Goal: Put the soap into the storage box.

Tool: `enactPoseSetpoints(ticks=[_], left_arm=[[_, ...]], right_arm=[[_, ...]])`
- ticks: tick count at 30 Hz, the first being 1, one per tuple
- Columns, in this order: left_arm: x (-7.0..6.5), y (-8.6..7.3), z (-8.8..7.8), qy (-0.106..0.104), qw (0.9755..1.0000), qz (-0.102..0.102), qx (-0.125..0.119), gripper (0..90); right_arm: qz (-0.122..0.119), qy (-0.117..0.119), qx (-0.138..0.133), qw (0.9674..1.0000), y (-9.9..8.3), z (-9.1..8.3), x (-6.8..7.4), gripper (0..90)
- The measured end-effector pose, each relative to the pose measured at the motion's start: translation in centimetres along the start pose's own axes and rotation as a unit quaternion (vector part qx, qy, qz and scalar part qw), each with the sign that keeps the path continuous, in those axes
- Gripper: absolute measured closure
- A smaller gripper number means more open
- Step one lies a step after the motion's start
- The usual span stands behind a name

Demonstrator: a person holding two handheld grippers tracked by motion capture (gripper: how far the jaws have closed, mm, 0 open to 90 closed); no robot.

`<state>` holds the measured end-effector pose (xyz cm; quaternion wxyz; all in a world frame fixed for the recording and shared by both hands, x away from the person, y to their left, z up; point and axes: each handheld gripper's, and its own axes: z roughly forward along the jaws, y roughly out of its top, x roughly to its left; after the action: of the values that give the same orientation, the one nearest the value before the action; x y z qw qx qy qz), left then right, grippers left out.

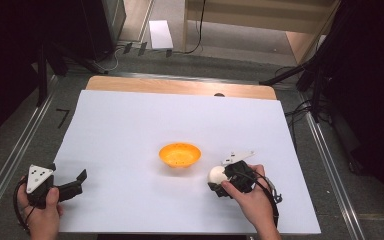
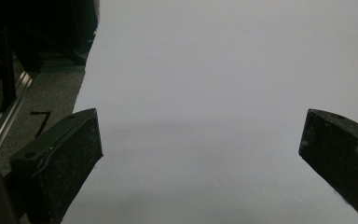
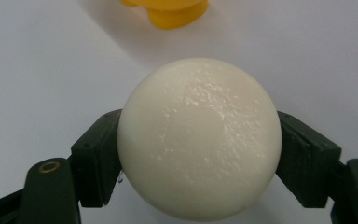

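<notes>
A cream-white ball (image 3: 199,137) sits between the jaws of my right gripper (image 3: 198,154), which press on both of its sides. From above, the same ball (image 1: 216,174) shows at the tip of the right gripper (image 1: 218,181), just right of and nearer than an orange bowl (image 1: 180,154) on the white sheet (image 1: 130,130). The bowl's yellow-orange foot (image 3: 172,11) shows at the top of the right gripper view. My left gripper (image 1: 80,181) rests at the sheet's near left corner, jaws wide apart with nothing between them, and the left gripper (image 2: 200,140) faces bare white sheet.
The white sheet covers a wooden table whose far edge (image 1: 180,86) shows beyond it. Metal rails (image 1: 10,160) run along both sides, with dark stands and cables (image 1: 305,80) at the far right. Grey floor (image 2: 42,93) lies left of the sheet.
</notes>
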<state>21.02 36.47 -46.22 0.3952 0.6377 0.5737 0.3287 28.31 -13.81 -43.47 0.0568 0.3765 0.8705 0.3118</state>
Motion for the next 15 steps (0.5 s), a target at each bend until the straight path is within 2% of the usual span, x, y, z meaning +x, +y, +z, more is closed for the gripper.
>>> enactPoseSetpoints(ticks=[5, 15], left_arm=[[0.0, 0.0, 0.0, -0.001, 1.0000, 0.005, 0.003, 0.0], [0.0, 0.0, 0.0, 0.000, 1.0000, 0.000, -0.001, 0.0]], right_arm=[[-0.002, -0.003, -0.004, 1.0000, 1.2, -0.4, -0.1, 24.9], [-0.004, -0.002, -0.011, 0.9999, 3.3, -0.8, -0.1, 25.0]])
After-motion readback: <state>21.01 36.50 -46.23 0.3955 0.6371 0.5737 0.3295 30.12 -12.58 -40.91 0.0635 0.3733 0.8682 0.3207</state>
